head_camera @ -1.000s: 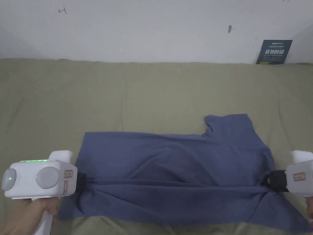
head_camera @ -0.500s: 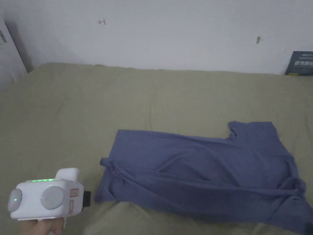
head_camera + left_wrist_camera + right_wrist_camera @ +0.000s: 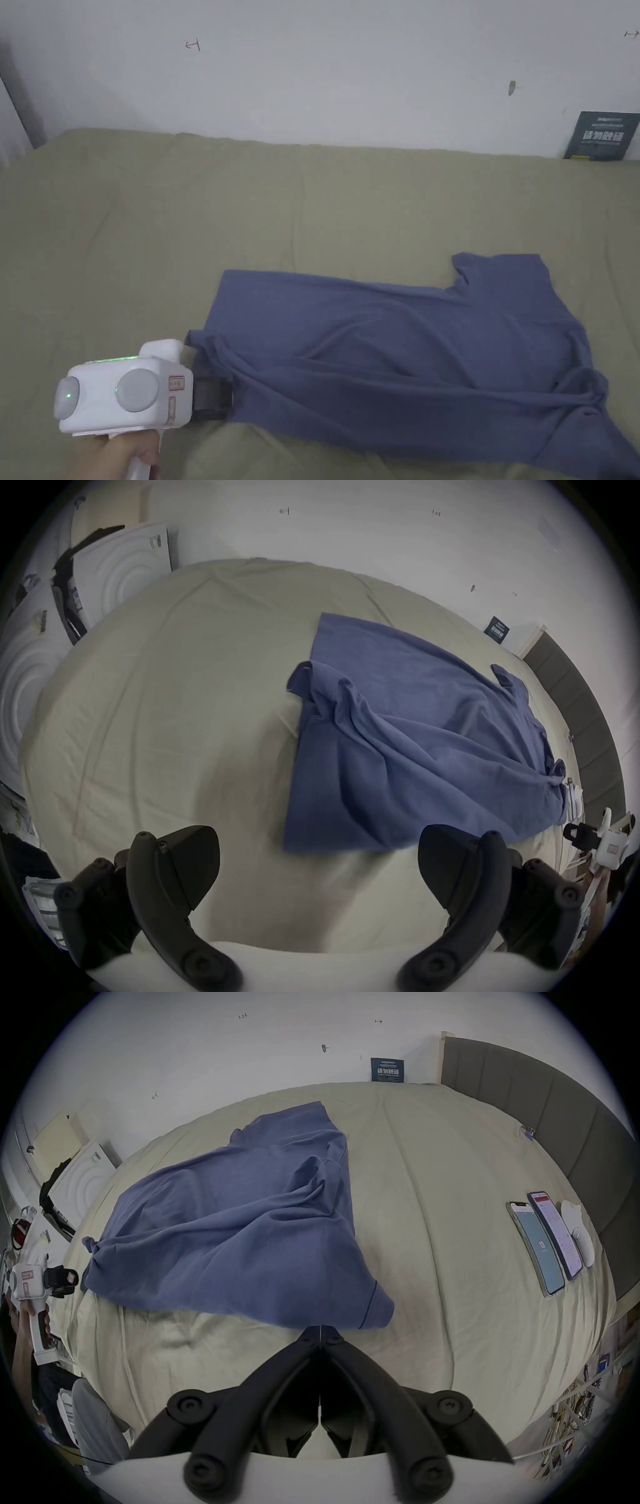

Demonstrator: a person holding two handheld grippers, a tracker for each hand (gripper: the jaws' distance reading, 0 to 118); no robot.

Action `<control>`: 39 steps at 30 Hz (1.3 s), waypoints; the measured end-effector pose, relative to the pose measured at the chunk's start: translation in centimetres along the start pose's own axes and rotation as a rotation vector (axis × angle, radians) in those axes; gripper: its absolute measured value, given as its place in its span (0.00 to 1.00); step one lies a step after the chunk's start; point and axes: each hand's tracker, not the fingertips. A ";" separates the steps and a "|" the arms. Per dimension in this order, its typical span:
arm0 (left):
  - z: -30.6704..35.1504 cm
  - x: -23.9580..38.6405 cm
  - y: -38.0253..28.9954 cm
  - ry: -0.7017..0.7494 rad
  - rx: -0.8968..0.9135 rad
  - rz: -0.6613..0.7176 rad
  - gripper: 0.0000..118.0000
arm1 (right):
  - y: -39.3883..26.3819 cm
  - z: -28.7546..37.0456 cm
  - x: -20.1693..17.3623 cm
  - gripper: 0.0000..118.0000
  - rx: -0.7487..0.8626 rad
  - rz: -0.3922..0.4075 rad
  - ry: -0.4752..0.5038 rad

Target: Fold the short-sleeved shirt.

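I see the shirt [image 3: 400, 350] lying rumpled on the bed [image 3: 156, 219], filling the lower right of the head view, its sleeve toward the upper right. My left claw [image 3: 215, 397] sits at lower left, just beside the shirt's near corner; in the left gripper view [image 3: 318, 864] its jaws are spread wide, released, over bare sheet. My right claw [image 3: 321, 1329] is clenched on nothing, near the shirt's hem [image 3: 372, 1303].

place: likely bedroom | cue: bed [image 3: 187, 206], padded headboard [image 3: 554, 1106]
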 end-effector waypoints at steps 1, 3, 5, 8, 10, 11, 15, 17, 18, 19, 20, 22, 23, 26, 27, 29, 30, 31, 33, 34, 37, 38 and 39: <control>-0.7 0.2 0.1 0.025 -0.014 -0.017 0.96 | 0.2 -0.2 0.0 0.00 -0.002 -0.002 0.001; -1.1 0.4 0.3 0.076 -0.047 -0.026 0.89 | 0.6 -1.1 0.4 0.00 -0.013 0.001 -0.006; 0.3 0.8 -0.1 0.110 0.011 -0.118 0.64 | 1.0 -1.8 1.0 0.00 -0.014 0.008 -0.014; 1.8 1.4 -0.3 -0.008 -0.005 -0.101 0.07 | 1.4 -1.8 0.6 0.00 -0.007 0.012 -0.014; 2.3 1.4 0.3 0.089 0.057 -0.150 0.07 | 1.5 -1.7 0.5 0.00 0.000 0.014 -0.023; 2.1 1.2 0.5 0.084 0.047 -0.137 0.07 | 1.5 -1.7 0.5 0.05 0.009 0.014 -0.026; 2.8 2.0 -0.1 0.050 0.017 -0.102 0.07 | 1.9 -2.4 1.4 0.99 -0.010 -0.070 -0.002; 3.0 2.4 -0.4 0.053 0.020 -0.113 0.07 | 1.9 -2.8 1.2 0.98 0.014 -0.072 -0.004; 2.9 2.4 -0.2 0.054 0.018 -0.112 0.07 | 2.0 -3.5 1.1 0.99 -0.010 -0.075 -0.011; 2.8 2.2 0.1 0.054 0.015 -0.111 0.07 | 2.1 -3.9 1.0 0.99 -0.018 -0.076 -0.014; 2.9 2.2 0.0 0.053 0.015 -0.109 0.07 | 2.2 -3.8 1.0 0.99 -0.018 -0.079 -0.007; 2.9 2.3 0.0 0.054 0.016 -0.107 0.07 | 2.6 -4.6 0.8 0.99 -0.037 -0.103 0.026; 2.5 1.8 0.4 0.053 0.014 -0.105 0.07 | 2.8 -5.2 0.7 0.97 -0.054 -0.110 0.043; 2.3 1.6 0.5 0.050 0.007 -0.096 0.07 | 3.3 -5.4 0.3 0.17 -0.062 -0.089 0.043; 2.4 1.7 0.4 0.049 0.003 -0.093 0.07 | 3.4 -5.3 0.3 0.09 -0.061 -0.038 -0.018; 2.7 2.0 0.6 0.051 0.000 -0.105 0.07 | 3.2 -4.5 0.6 0.08 -0.021 -0.024 0.032; 2.8 2.0 0.7 0.055 -0.001 -0.113 0.07 | 3.3 -4.0 0.6 0.08 -0.040 -0.025 0.024; 2.9 2.1 0.7 0.059 -0.002 -0.119 0.07 | 3.2 -3.6 0.6 0.08 -0.024 -0.005 0.031; 3.4 2.3 0.7 0.069 -0.005 -0.132 0.07 | 3.2 -2.2 0.0 0.08 -0.011 0.024 0.014; 3.7 2.4 0.6 0.074 -0.006 -0.135 0.07 | 3.3 -1.9 0.1 0.08 -0.015 0.024 0.020; 4.8 2.5 0.1 0.085 -0.005 -0.158 0.07 | 3.3 -0.5 0.3 0.08 0.000 0.019 0.029; 5.0 2.3 -0.1 0.089 0.003 -0.167 0.07 | 3.2 -0.1 0.3 0.08 0.003 0.020 0.029; 5.0 1.9 -0.3 0.093 0.004 -0.172 0.07 | 3.1 0.3 0.3 0.08 0.001 0.020 0.032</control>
